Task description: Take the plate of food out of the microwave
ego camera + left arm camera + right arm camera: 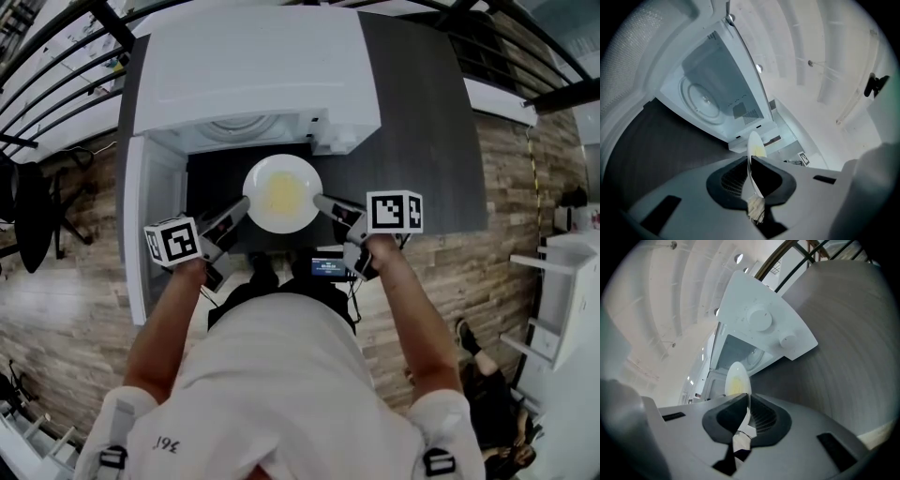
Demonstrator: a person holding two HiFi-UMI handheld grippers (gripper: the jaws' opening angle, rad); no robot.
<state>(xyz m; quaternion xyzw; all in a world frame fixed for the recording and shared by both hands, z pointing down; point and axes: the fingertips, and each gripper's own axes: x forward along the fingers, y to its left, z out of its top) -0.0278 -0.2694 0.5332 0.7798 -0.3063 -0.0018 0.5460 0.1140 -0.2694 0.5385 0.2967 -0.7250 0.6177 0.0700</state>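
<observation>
A white plate (281,194) with yellow food on it hangs in front of the open microwave (253,70), held between both grippers. My left gripper (246,206) is shut on the plate's left rim, which shows edge-on between its jaws as a thin white plate rim (751,164). My right gripper (321,202) is shut on the plate's right rim (736,378), also seen edge-on. The microwave's cavity with its round turntable (702,99) stands behind the plate with nothing on it.
The microwave door (142,225) swings open to the left beside my left arm. The dark tabletop (431,141) stretches to the right of the oven. A small screen device (330,265) hangs at the person's chest. Wooden floor surrounds the table.
</observation>
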